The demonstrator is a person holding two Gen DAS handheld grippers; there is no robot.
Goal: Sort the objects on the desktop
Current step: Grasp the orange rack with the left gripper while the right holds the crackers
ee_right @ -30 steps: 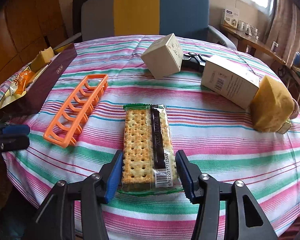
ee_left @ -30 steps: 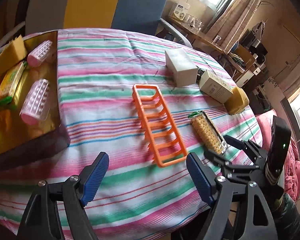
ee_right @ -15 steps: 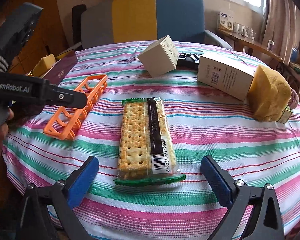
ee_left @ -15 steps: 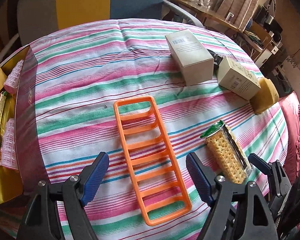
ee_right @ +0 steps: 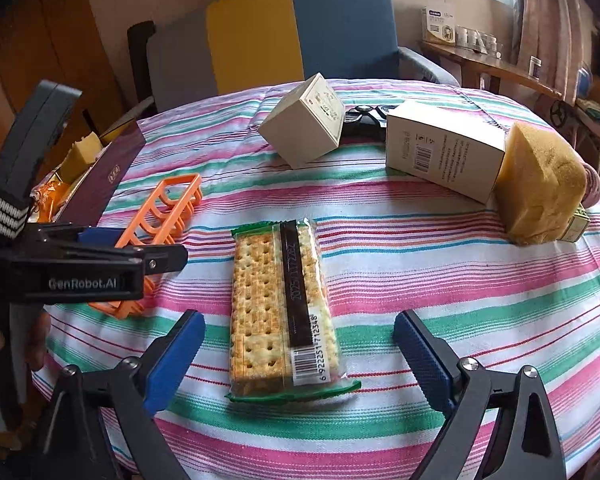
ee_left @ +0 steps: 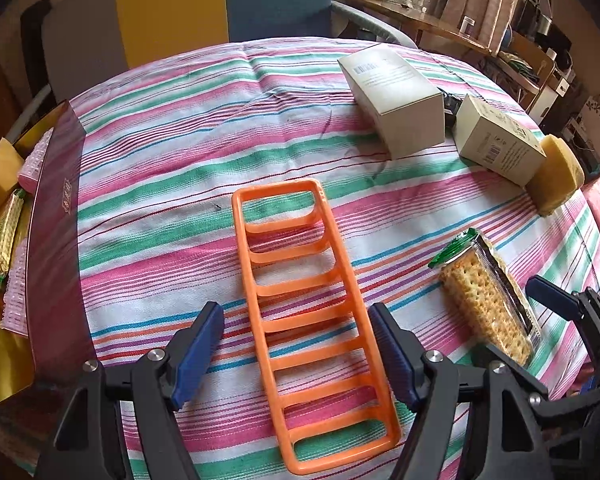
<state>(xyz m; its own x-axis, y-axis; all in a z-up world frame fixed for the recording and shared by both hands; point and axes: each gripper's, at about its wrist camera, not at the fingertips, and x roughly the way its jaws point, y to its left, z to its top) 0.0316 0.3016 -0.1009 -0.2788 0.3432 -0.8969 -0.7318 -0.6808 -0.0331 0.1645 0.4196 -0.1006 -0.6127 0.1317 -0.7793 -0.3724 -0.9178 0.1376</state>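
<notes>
My left gripper (ee_left: 296, 354) is wide open and holds nothing; the long orange plastic ladder-shaped rack (ee_left: 309, 312) lies flat on the striped pink, green and white tablecloth (ee_left: 160, 184), its near part between my two blue pads. My right gripper (ee_right: 300, 360) is also wide open and empty, with the clear-wrapped packet of square crackers (ee_right: 280, 304) lying between its fingers in the lower centre. In the upper right lie two white cardboard boxes (ee_right: 305, 124) and a yellow sponge block (ee_right: 539, 196).
</notes>
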